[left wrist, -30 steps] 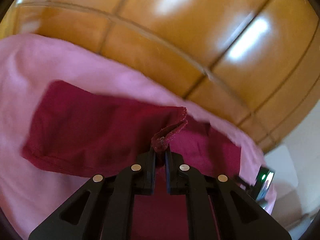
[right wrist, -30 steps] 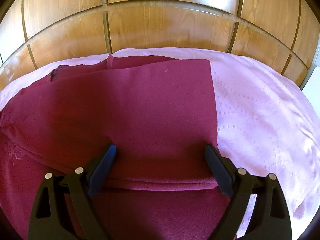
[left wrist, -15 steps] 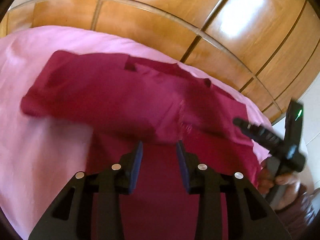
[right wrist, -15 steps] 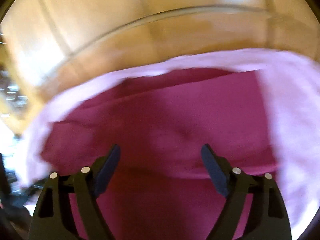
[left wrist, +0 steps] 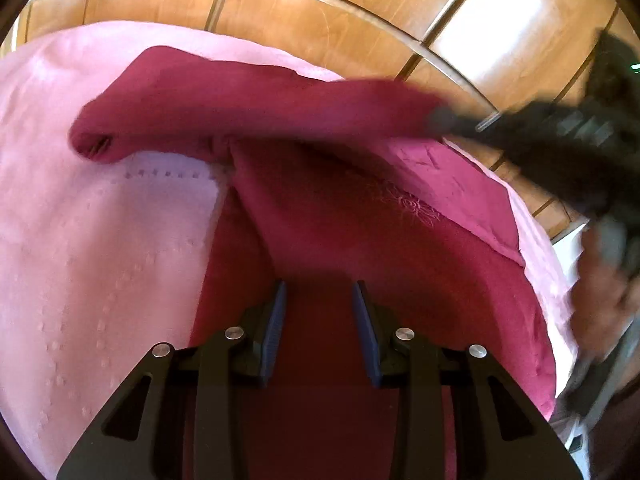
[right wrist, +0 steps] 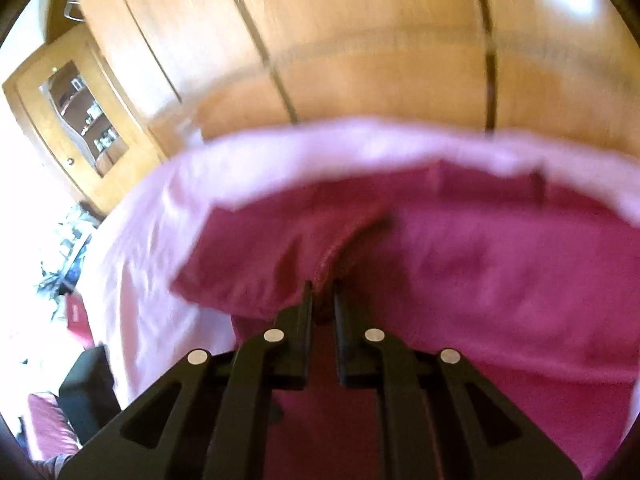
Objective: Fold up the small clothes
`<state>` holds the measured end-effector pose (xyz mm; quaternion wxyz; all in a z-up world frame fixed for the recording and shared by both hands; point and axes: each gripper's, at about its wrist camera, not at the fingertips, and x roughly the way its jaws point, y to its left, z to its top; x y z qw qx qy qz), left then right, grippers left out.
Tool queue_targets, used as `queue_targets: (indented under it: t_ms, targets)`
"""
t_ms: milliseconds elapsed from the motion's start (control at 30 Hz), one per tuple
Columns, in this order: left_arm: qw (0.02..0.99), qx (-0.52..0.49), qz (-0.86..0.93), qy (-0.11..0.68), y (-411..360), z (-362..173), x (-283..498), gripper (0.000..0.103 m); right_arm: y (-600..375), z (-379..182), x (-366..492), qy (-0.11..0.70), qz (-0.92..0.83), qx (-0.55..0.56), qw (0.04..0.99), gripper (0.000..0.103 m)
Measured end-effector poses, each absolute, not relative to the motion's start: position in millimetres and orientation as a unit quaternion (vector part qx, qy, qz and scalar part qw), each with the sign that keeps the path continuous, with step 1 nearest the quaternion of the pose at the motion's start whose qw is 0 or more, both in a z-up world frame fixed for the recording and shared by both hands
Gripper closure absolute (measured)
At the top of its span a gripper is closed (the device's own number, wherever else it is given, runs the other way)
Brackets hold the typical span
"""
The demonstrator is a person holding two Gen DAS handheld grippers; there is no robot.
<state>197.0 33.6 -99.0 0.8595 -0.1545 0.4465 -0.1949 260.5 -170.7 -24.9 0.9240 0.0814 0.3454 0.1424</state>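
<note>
On a pink bedcover [left wrist: 100, 240] before wood panelling, the left gripper [left wrist: 318, 312] hovers with fingers narrowly parted and empty above a maroon garment [left wrist: 360, 232], apparently steadying the fold. The right gripper [right wrist: 322, 304], pinched shut on a raised fold, lifts it across. Only the right view shows a far-left cabinet [right wrist: 76, 120].

Pink-covered bed [left wrist: 100, 260] bears a crimson garment [left wrist: 360, 240].
</note>
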Motion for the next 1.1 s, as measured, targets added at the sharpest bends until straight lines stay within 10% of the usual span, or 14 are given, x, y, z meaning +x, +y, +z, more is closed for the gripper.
queue_targets:
  t_ms: [267, 767, 1100]
  targets:
    - [0.864, -0.145, -0.194, 0.442, 29, -99, 195, 0.070, -267, 42, 237, 0.272, 0.066, 0.084, 0.956, 0.095]
    - [0.857, -0.128, -0.164, 0.471, 26, -83, 205, 0.070, -394, -109, 245, 0.409, -0.094, 0.199, 0.885, 0.095]
    - [0.895, -0.110, -0.158, 0.401, 19, -34, 245, 0.070, -391, -96, 220, 0.365, -0.083, 0.219, 0.901, 0.095]
